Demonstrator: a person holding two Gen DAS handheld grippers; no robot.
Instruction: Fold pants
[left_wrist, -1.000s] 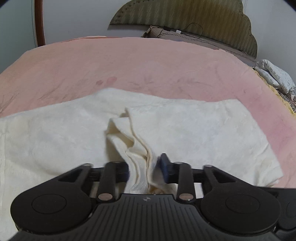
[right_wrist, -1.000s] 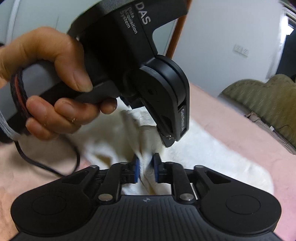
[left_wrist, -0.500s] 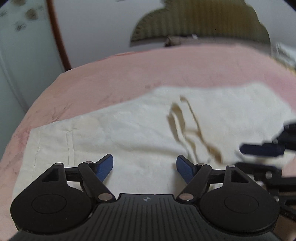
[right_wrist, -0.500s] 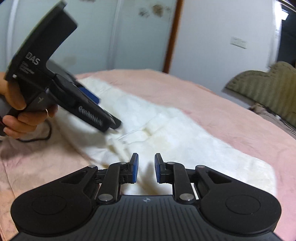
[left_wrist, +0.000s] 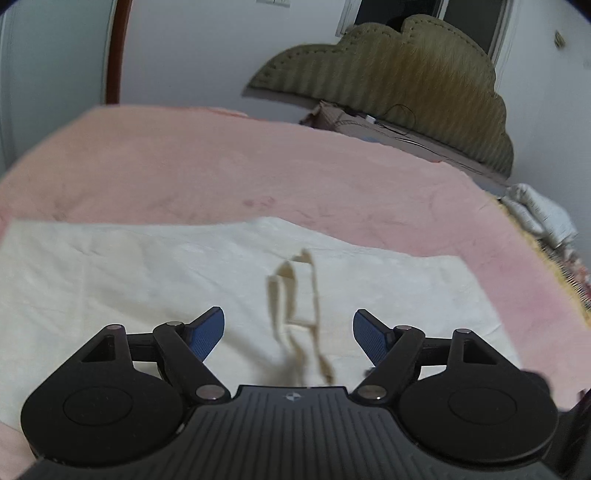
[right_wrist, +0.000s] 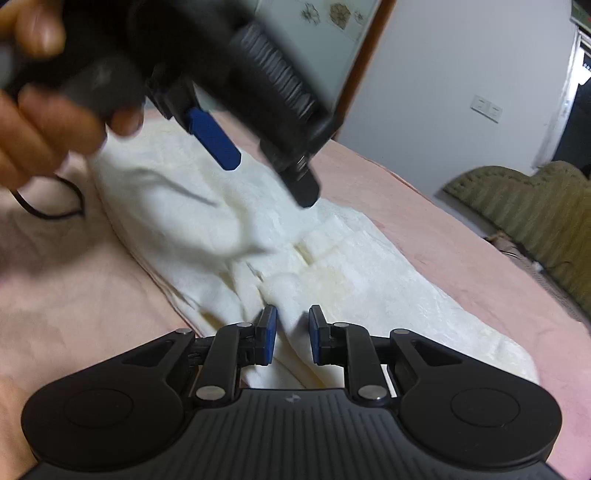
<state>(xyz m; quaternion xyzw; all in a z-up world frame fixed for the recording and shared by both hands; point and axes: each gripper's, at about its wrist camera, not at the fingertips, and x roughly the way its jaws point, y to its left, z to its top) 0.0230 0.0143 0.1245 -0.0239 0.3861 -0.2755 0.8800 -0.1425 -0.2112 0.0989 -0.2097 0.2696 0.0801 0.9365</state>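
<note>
The cream-white pants (left_wrist: 147, 280) lie spread on the pink bed, with a raised fold (left_wrist: 299, 295) near the middle; they also show in the right wrist view (right_wrist: 332, 258). My left gripper (left_wrist: 288, 336) is open and empty, hovering just above the fold. In the right wrist view it appears as a blurred black body with a blue fingertip (right_wrist: 214, 140), held by a hand above the pants. My right gripper (right_wrist: 291, 336) has its jaws a little apart, with a ridge of the pants fabric lying between them.
The pink bedspread (left_wrist: 221, 166) covers the bed. An olive padded headboard (left_wrist: 406, 74) stands at the far side, with a white cloth bundle (left_wrist: 535, 214) at the right edge. A black cable (right_wrist: 51, 206) lies on the bedspread at the left.
My left gripper has let go of the fabric, opened wide and lifted. My right gripper has opened slightly. The fold has dropped onto the pants.
</note>
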